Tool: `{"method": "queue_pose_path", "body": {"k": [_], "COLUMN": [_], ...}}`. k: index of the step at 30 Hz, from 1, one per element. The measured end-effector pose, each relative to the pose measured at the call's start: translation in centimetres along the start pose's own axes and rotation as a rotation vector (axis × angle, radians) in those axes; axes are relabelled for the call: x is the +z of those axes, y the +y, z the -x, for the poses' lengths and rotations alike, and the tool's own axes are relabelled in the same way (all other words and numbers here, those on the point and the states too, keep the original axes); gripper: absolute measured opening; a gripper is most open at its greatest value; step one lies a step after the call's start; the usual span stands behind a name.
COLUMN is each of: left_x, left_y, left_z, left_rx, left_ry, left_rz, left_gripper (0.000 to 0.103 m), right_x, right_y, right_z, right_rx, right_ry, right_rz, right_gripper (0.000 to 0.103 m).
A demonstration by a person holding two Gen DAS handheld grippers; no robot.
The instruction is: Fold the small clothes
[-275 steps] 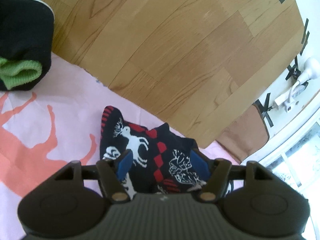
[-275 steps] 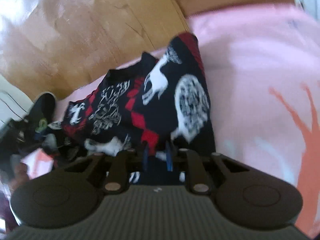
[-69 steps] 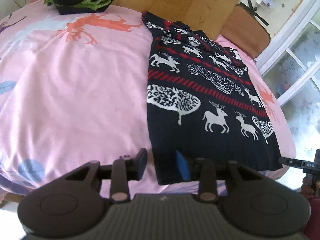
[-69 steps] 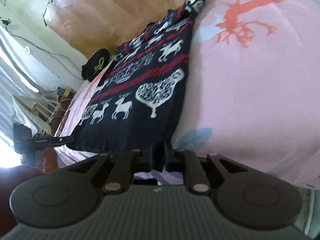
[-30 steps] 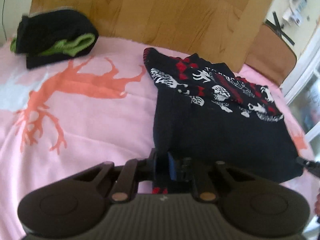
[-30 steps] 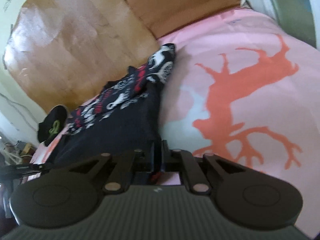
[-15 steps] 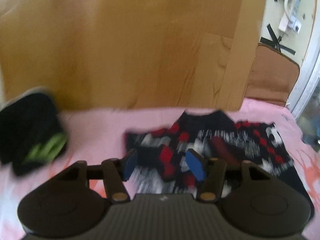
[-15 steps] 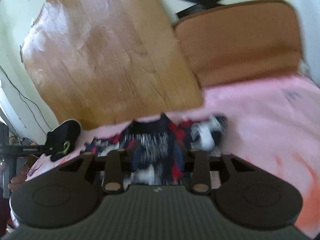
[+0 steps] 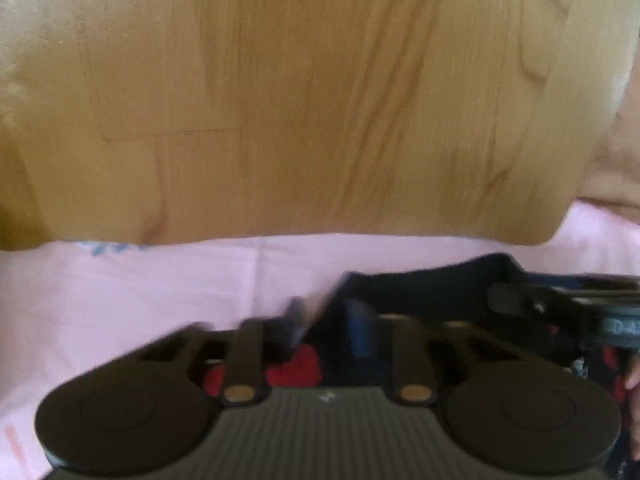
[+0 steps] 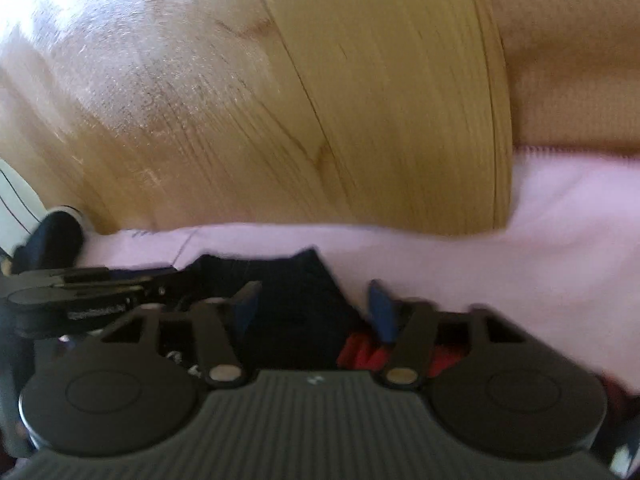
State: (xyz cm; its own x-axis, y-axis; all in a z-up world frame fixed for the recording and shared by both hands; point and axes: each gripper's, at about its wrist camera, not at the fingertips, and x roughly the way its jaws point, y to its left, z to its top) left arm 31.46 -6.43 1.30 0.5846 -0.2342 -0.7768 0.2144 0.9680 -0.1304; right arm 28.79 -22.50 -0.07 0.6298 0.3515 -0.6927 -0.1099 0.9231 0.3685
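Both grippers' fingers [image 9: 362, 332] [image 10: 380, 316] closing, apart over dark sweater [image 10: 296, 296]; no legible writing

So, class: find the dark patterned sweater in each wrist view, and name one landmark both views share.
Left wrist view: the sweater sits low and right of centre, on the pink sheet.
Right wrist view: it lies low and centre, between the fingers.
Shared landmark: the wooden headboard filling the top of both.
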Motion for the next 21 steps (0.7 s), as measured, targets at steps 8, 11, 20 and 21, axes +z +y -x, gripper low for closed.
{"method": "queue_pose_path", "body": {"k": [8, 11, 20, 21], "left_x": [-3.3, -6.9, -23.9, -25.4], "left_y": [-1.0, -1.1, -1.1, -1.2], "left_z": [10.5, 16.6, 27.1, 26.7], "left_rx": [-0.071, -0.108, -0.192, -0.185], "left_ry": [-0.176, -0.259, -0.311, -0.287], "left_rz": [-0.085, -0.121, -0.173, -0.173], "left_gripper": [0.010, 0.010, 0.011, 0.015], "right_x": [-3.7, -7.0, -22.8, -24.4], "right_y": [3.9, 6.5, 11.9, 11.9], "right_z": [10.0, 15.5, 25.2, 24.7], "right_rx": [0.043, 0.062, 0.029, 0.013], "right_ry": [-0.170, -0.229, -0.291, -0.284], "right_rz": [0.121, 0.197, 0.356, 0.344], "right_gripper": [0.011, 0.011, 0.011, 0.011]}}
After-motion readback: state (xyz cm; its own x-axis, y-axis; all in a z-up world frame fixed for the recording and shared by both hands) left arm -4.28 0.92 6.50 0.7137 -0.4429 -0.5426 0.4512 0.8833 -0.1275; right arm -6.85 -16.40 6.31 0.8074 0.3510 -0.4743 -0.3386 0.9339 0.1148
